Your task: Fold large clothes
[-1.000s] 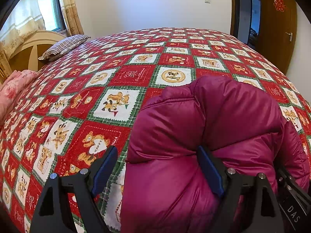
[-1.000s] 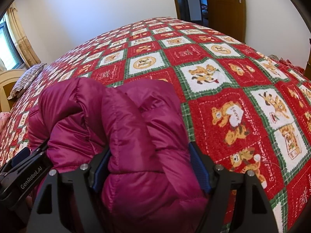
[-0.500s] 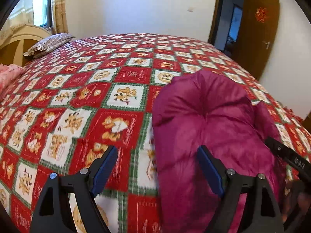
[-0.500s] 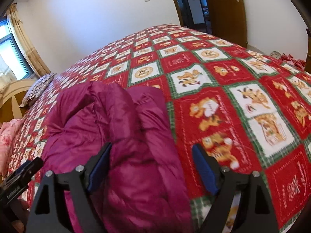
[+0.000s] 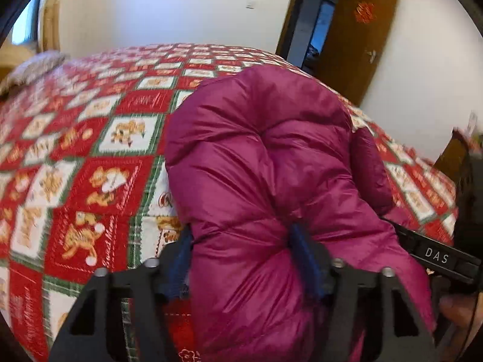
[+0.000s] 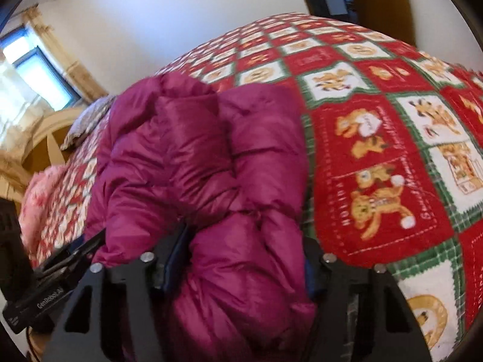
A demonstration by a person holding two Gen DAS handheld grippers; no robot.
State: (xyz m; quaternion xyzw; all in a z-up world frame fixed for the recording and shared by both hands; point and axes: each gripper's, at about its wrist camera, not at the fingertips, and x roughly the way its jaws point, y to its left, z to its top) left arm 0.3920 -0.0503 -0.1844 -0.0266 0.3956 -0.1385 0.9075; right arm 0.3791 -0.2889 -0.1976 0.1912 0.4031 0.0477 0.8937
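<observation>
A magenta puffer jacket [image 5: 265,163] lies bundled on the bed and also fills the right wrist view [image 6: 205,166]. My left gripper [image 5: 241,259] is shut on a thick fold at the jacket's near left edge, its blue pads pressed into the padding. My right gripper [image 6: 244,259] is shut on a thick fold at the near right edge. Each gripper shows at the other view's edge: the right one in the left wrist view [image 5: 437,256] and the left one in the right wrist view [image 6: 57,271]. The jacket's underside is hidden.
The bed carries a red, green and white teddy-bear quilt [image 5: 90,163], seen also in the right wrist view [image 6: 392,150]. A striped pillow [image 6: 87,120], a pink cloth [image 6: 39,199] and the wooden headboard [image 6: 45,147] lie at the left. An open brown door [image 5: 359,39] stands beyond.
Both grippers were open around the jacket half a second ago and have closed on its near folds. Both cameras have tilted and moved closer to the jacket.
</observation>
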